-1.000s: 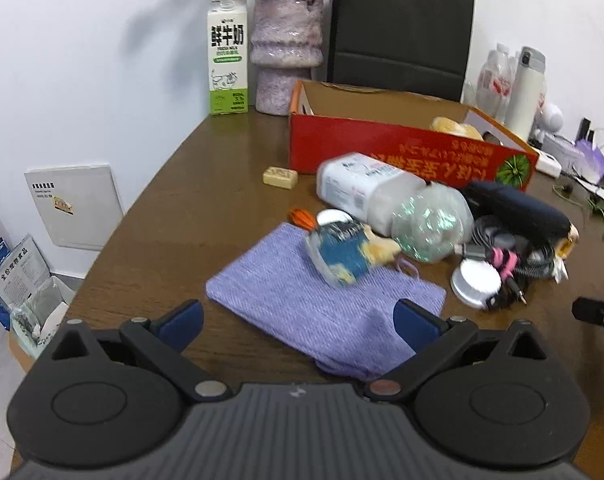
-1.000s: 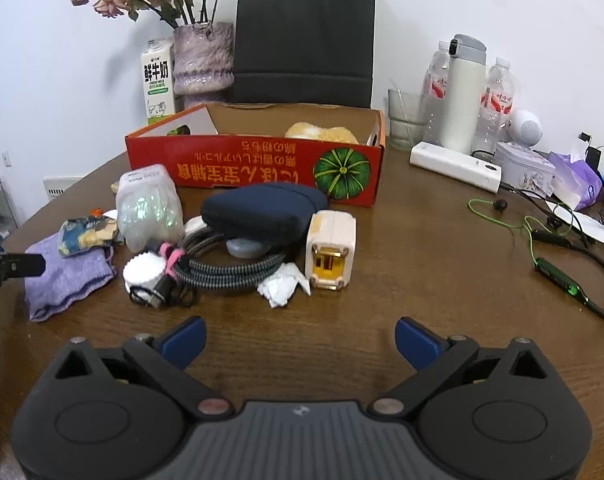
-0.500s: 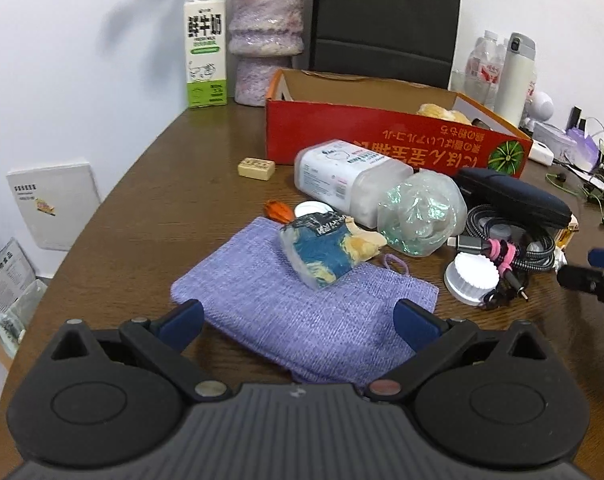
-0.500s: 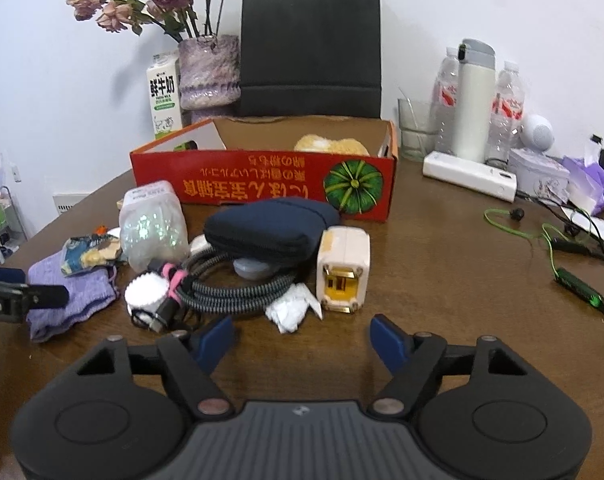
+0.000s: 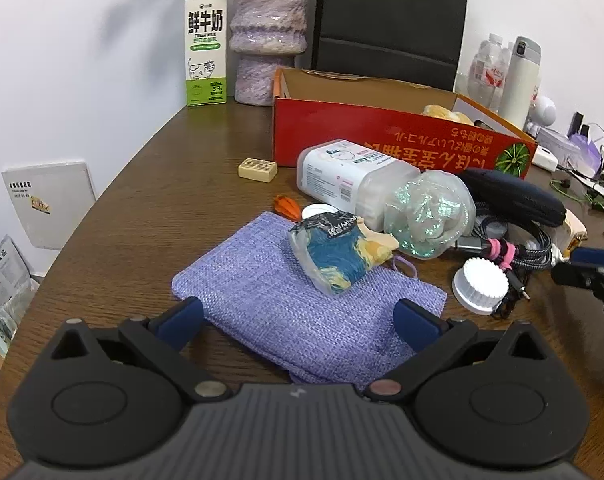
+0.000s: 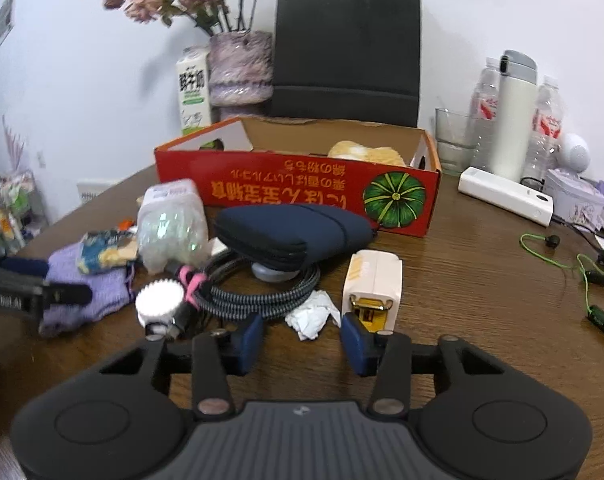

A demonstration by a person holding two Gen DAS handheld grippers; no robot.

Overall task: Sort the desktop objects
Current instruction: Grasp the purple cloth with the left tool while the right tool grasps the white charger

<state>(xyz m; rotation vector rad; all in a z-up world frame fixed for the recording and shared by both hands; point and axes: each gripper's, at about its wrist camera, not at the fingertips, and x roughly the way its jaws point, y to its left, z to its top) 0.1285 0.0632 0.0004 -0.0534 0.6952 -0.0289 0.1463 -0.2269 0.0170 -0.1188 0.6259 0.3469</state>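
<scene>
Right wrist view shows our right gripper (image 6: 302, 338) closing its jaws just short of the crumpled paper (image 6: 311, 316) on the bench (image 6: 481, 300), nothing pinched yet, while our left gripper (image 5: 298, 326) hovers spread-jawed over the purple cloth (image 5: 286, 312), presumably ready to lift it.

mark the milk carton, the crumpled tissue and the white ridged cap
milk carton (image 5: 205, 46): left wrist view, front label.
crumpled tissue (image 6: 312, 315): right wrist view, middle of the wad.
white ridged cap (image 5: 481, 285): left wrist view, flat top.
</scene>
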